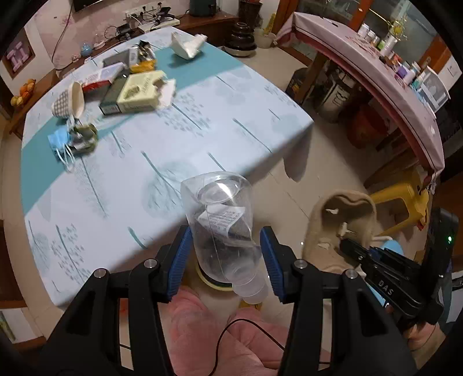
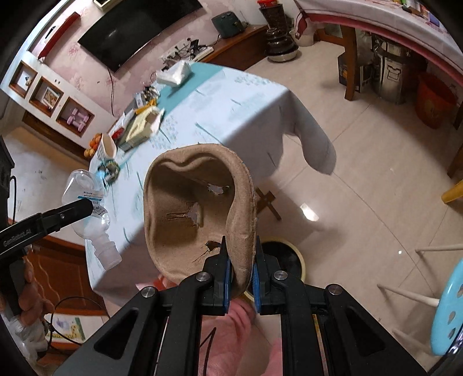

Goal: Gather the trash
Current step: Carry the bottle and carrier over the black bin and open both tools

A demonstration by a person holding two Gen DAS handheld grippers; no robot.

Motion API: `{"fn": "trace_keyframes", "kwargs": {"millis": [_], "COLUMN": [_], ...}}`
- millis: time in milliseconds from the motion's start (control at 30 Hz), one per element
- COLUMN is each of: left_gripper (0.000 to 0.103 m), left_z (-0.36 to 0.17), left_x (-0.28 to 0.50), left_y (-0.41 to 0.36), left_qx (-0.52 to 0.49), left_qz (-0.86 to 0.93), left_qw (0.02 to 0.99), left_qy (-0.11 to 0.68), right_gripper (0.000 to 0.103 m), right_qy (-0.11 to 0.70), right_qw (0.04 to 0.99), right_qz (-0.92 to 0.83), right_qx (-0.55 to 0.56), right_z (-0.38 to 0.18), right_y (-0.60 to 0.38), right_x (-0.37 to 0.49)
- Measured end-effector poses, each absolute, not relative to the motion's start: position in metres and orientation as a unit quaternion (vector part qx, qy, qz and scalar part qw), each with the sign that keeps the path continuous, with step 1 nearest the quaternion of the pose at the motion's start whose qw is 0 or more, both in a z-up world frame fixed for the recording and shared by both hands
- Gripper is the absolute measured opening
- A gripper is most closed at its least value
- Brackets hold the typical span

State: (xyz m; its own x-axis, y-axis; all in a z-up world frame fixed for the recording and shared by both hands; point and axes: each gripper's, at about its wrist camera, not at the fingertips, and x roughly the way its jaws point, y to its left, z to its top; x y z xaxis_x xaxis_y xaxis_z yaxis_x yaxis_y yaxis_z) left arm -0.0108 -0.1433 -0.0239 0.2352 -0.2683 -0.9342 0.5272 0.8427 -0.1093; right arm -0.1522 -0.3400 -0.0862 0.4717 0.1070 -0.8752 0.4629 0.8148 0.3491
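Trash in hand: clear plastic bottle with a white printed label [image 1: 224, 231], neck pointing down, sits between the blue pads of the left gripper [image 1: 225, 260]. Pads look a touch off the bottle walls in the left wrist view, so I can't tell if it's really pinched or just cradled.
Other hand: right gripper [image 2: 241, 277] is clamped tight on the rim of a torn brown moulded-pulp cup tray [image 2: 196, 208], both fingers pressed against the wall. Tray hangs open side toward the camera, holes ripped through its bottom.
Below them: round bin with a yellowish rim and dark inside [image 2: 285, 254] on the tiled floor, right under both grippers, next to the pink-clad knees.
Table: pale blue patterned tablecloth with a teal stripe [image 1: 179, 138], corner draping toward the bin.
Still on the table, nearer bit: crumpled blue face mask [image 1: 60, 141] touching a squashed olive-green wrapper [image 1: 85, 136].
Mid table: tipped-over checked paper cup [image 1: 69, 99], then a cream-yellow torn cardboard box [image 1: 139, 89] lying on a dark flat box, more cartons piled behind.
Far edge: crumpled white paper carton [image 1: 186, 46], well apart from the pile.
Background: black wall TV [image 2: 136, 26], light blue plastic stool [image 2: 448, 309] off to the right.
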Motion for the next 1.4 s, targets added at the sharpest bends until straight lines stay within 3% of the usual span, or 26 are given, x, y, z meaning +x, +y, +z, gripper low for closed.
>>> {"fn": "trace_keyframes", "kwargs": {"millis": [433, 1067, 1133, 1400], "left_gripper": [0.046, 0.045, 0.036, 0.040], "left_z": [-0.108, -0.340, -0.357, -0.404], "left_x": [-0.068, -0.074, -0.072, -0.067], "left_y": [-0.176, -0.200, -0.203, -0.211], "left_qx": [0.190, 0.296, 0.306, 0.350], "left_qz": [-0.246, -0.236, -0.239, -0.250], "left_qw": [0.752, 0.692, 0.688, 0.670], "left_qy": [0.581, 0.615, 0.613, 0.604], "right_gripper": [0.011, 0.011, 0.011, 0.012], "right_qy": [0.555, 0.621, 0.624, 0.634], "right_qw": [0.769, 0.695, 0.689, 0.681], "right_qz": [-0.093, -0.172, -0.178, -0.170], "right_qx": [0.303, 0.319, 0.323, 0.325], "right_z": [-0.168, -0.390, -0.409, -0.469], "right_y": [-0.343, -0.318, -0.316, -0.300], "right_x": [-0.182, -0.182, -0.182, -0.160]}}
